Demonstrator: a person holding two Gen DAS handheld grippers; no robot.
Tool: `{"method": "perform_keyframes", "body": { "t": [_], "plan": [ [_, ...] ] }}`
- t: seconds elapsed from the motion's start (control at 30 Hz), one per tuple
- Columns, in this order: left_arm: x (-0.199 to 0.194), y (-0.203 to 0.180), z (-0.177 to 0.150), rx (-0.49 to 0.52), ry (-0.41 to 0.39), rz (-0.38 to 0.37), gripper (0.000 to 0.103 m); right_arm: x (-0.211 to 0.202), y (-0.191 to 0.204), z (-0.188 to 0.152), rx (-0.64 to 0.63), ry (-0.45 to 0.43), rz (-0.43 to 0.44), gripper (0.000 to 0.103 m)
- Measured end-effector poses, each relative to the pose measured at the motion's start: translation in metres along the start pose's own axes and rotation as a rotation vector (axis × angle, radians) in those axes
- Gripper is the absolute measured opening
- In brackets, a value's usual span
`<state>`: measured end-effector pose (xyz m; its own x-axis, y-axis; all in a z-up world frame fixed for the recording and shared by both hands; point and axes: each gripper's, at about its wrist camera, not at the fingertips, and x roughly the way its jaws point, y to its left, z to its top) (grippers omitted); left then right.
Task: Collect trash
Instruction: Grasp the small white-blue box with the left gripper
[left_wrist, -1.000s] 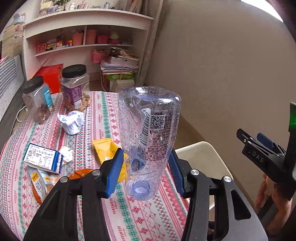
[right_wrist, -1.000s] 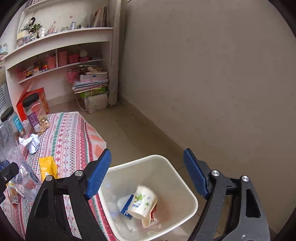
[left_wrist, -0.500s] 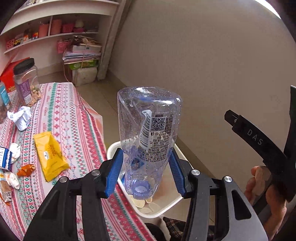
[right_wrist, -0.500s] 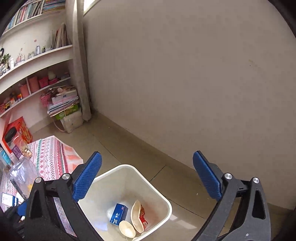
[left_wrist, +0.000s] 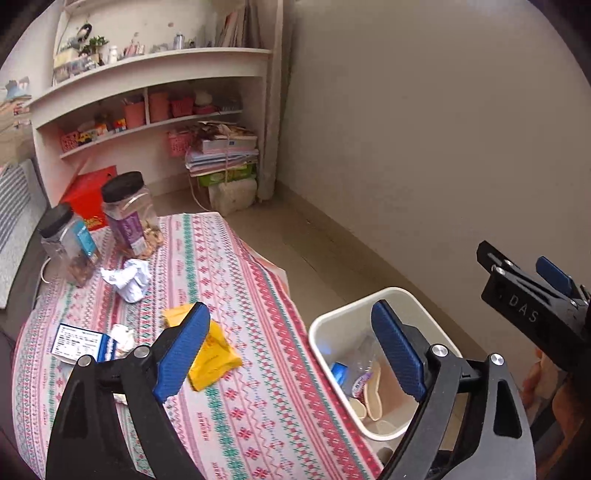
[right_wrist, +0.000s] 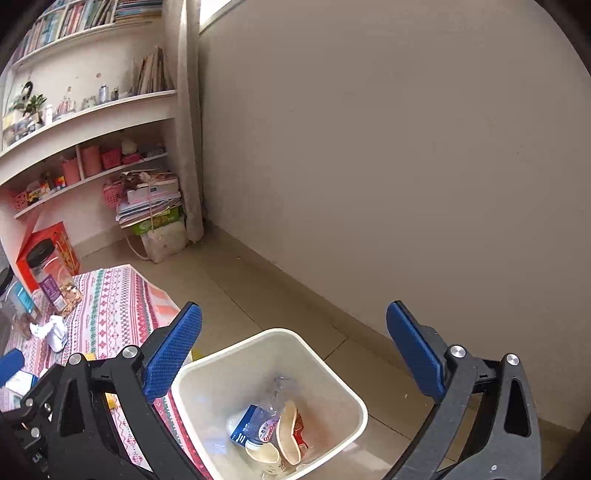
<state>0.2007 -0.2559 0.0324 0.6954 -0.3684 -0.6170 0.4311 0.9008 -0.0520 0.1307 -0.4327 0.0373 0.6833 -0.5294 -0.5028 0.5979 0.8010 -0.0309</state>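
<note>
My left gripper (left_wrist: 289, 305) hangs over the table's right edge beside the white bin (left_wrist: 369, 295). Its jaws are opening and nothing is between them. The clear plastic bottle (left_wrist: 364, 354) lies inside the bin on a blue carton and paper cups. My right gripper (right_wrist: 293, 306) is open and empty above the bin (right_wrist: 266, 334), where the bottle (right_wrist: 275, 395) shows again. On the patterned tablecloth (left_wrist: 236, 273) lie a yellow packet (left_wrist: 216, 356), a crumpled white paper (left_wrist: 129, 278) and a blue-and-white carton (left_wrist: 79, 341).
Two black-lidded jars (left_wrist: 131, 218) (left_wrist: 68, 249) stand at the table's far side, a red box (left_wrist: 86, 192) behind them. Shelves and a stack of papers (left_wrist: 221, 155) fill the far corner. A plain wall (right_wrist: 406, 147) runs along the right of the bin.
The left jaws have spread and let go of the bottle, which now lies in the bin. The left view has swung back over the table. The right jaws have widened.
</note>
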Motion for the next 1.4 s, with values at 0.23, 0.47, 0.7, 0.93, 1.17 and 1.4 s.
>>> {"method": "perform_keyframes", "body": {
  "t": [0.23, 0.47, 0.7, 0.93, 1.17, 1.4],
  "plan": [
    [-0.002, 0.057, -0.004, -0.067, -0.015, 0.153, 0.092, -0.005, 0.051, -0.005, -0.077, -0.01, 0.049, 0.096],
    [-0.005, 0.111, -0.017, -0.132, 0.025, 0.247, 0.093, -0.007, 0.113, -0.017, -0.159, 0.031, 0.158, 0.096],
    [0.004, 0.168, -0.03, -0.174, 0.103, 0.356, 0.094, -0.005, 0.162, -0.03, -0.221, 0.076, 0.223, 0.096],
    [0.041, 0.249, -0.046, -0.327, 0.237, 0.413, 0.094, 0.003, 0.199, -0.047, -0.295, 0.13, 0.251, 0.096],
    [0.089, 0.297, -0.062, -0.434, 0.299, 0.304, 0.091, 0.018, 0.219, -0.056, -0.321, 0.211, 0.296, 0.096],
    [0.096, 0.274, -0.061, -0.376, 0.342, 0.168, 0.003, 0.028, 0.235, -0.066, -0.349, 0.28, 0.329, 0.096]
  ]
}}
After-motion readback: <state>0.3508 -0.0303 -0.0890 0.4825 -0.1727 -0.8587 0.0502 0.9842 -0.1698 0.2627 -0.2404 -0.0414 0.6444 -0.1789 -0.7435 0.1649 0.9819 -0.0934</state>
